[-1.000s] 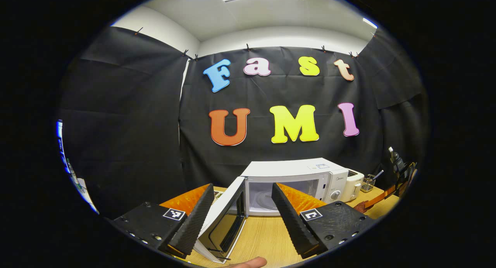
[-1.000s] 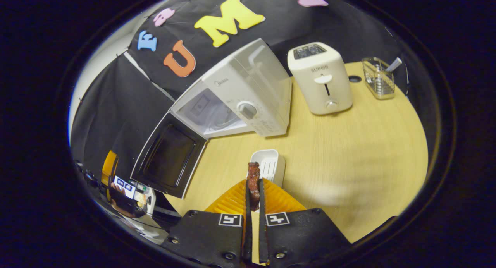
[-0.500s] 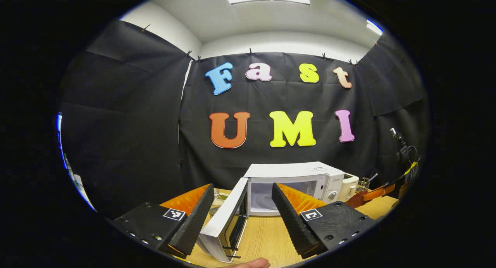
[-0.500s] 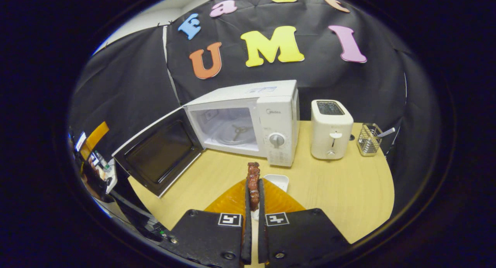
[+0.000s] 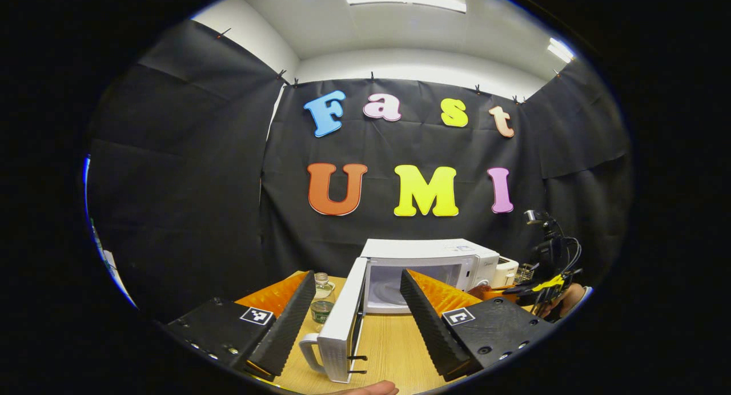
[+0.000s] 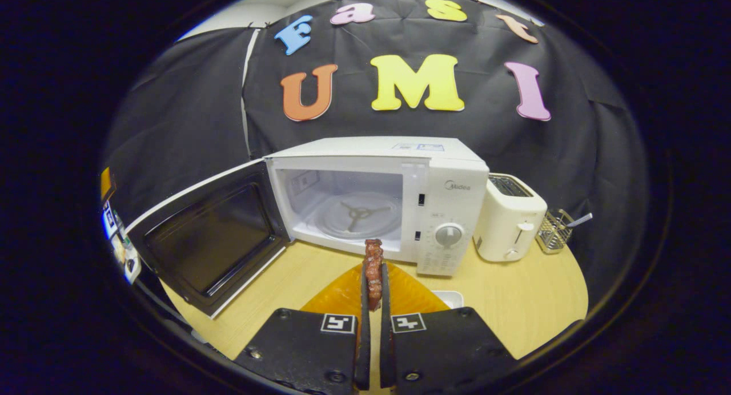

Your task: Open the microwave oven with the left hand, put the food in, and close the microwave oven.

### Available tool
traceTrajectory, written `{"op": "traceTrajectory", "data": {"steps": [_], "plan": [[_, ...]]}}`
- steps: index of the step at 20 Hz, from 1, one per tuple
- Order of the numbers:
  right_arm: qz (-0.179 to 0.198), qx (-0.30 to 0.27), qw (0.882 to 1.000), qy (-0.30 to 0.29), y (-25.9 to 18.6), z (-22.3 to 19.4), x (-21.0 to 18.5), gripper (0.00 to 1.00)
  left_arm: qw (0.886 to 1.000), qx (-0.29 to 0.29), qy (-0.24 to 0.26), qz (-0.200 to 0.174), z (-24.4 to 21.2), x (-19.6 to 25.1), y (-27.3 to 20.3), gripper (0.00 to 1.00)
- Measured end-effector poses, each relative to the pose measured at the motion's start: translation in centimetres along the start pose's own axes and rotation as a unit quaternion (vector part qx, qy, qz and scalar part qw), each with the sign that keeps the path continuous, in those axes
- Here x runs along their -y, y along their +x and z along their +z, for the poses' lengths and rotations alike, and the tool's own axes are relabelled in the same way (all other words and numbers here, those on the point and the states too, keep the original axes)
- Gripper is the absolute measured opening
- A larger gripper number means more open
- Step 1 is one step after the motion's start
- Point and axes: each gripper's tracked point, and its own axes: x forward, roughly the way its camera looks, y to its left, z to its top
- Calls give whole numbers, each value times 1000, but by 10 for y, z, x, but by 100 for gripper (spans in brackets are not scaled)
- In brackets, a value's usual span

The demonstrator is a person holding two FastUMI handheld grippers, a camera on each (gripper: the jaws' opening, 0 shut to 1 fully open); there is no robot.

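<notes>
A white microwave stands on the wooden table with its door swung wide open to the left, showing the glass turntable inside. My right gripper is shut on a reddish-brown strip of food, held upright just in front of the oven's opening. In the left gripper view the microwave is farther off, its door edge-on between my fingers. My left gripper is open, holding nothing. The right gripper and the hand holding it appear at the right.
A white toaster stands right of the microwave, with a wire basket beyond it. A small white tray lies on the table under my right gripper. A small bottle stands left of the door. A fingertip shows at the bottom.
The right gripper has levelled and moved with the food toward the oven's opening. The left gripper has drawn back and away from the door, which now stands fully open.
</notes>
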Motion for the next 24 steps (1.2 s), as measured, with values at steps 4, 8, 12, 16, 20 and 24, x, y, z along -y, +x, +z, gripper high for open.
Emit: {"op": "traceTrajectory", "data": {"steps": [4, 8, 12, 16, 20, 24], "plan": [[-6, 33, 999, 16, 38, 18, -37, 10, 1000, -14, -4, 5, -13, -17, -5, 92], [-22, 74, 996, 32, 80, 41, -66, 10, 1000, -24, -11, 12, -21, -29, -6, 92], [-52, 92, 994, 26, 131, 55, -80, 10, 1000, -24, -2, 17, -27, -37, -5, 92], [-68, 96, 993, 29, 167, 66, -83, 10, 999, -34, 7, 10, -37, -37, 2, 92], [-68, 90, 992, 51, 193, 68, -78, 10, 999, -44, 15, 19, -45, -46, 11, 92], [-60, 99, 988, 102, 224, 76, -67, 10, 999, -51, -4, -6, -48, -37, 13, 92]]}}
